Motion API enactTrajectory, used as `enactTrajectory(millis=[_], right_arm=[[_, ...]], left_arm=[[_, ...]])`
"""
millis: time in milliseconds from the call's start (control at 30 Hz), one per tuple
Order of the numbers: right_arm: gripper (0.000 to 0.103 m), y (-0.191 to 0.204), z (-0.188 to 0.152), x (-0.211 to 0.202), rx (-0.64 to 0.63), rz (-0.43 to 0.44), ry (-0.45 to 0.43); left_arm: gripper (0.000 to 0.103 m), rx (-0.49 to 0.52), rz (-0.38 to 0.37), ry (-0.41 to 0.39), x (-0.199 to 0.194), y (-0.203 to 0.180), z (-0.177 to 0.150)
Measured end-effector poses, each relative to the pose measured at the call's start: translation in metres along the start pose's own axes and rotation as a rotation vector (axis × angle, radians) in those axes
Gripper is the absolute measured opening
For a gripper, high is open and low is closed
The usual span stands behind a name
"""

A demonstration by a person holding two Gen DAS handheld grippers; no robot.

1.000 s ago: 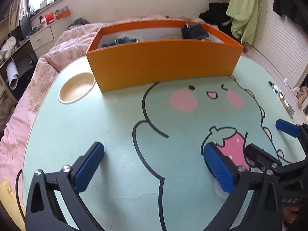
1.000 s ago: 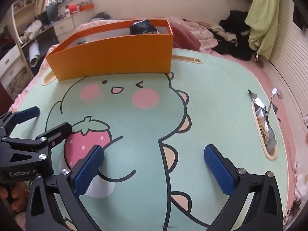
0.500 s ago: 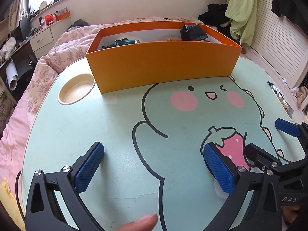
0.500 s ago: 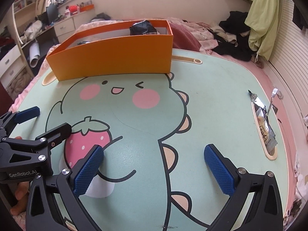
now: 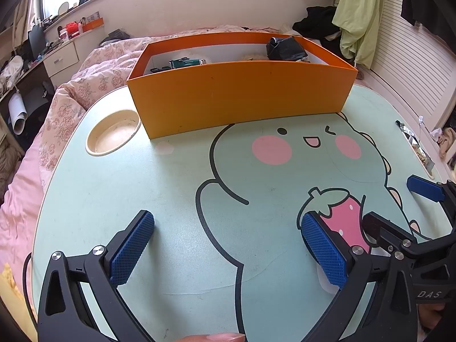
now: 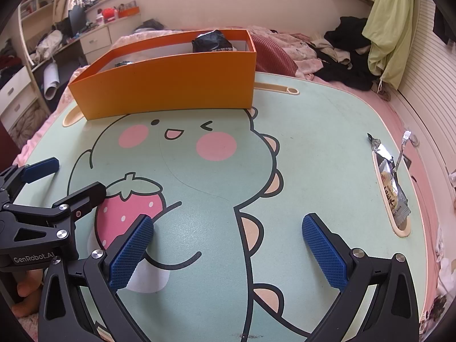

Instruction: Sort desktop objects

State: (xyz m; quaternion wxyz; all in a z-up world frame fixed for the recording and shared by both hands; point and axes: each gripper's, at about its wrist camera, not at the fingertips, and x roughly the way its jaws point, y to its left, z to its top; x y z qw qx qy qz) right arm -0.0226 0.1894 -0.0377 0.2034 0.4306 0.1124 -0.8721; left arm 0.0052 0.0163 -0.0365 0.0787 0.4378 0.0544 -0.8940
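Note:
An orange box [image 5: 239, 97] stands at the back of the mint cartoon-printed table [image 5: 142, 185]. Inside it lie a black bag [image 5: 285, 47] and a teal item [image 5: 186, 62]. My left gripper [image 5: 228, 245] hovers open over the table's near part, nothing between its blue pads. Beside it on the right, the right gripper [image 5: 404, 208] is also open. In the right wrist view the right gripper [image 6: 228, 248] is open and empty over the dinosaur print. The orange box [image 6: 171, 85] is far ahead of it, and the left gripper [image 6: 62, 182] is at the left.
A snack wrapper [image 6: 390, 182] lies in the slot along the table's right edge. A round cup recess [image 5: 114, 132] sits left of the box. A pale flat patch [image 6: 148, 279] lies under the right gripper's left finger. Bedding and clothes surround the table.
The left wrist view has risen slightly, showing more of the box's inside, and a fingertip has come in at its bottom edge. The right gripper has hardly moved.

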Motion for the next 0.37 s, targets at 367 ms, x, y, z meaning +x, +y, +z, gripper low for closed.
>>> enactTrajectory(millis=[367], right_arm=[[0.103, -0.0001, 0.0001, -0.0001, 0.000, 0.000, 0.000]], left_arm=[[0.103, 0.000, -0.002, -0.003, -0.0001, -0.0001, -0.0002]])
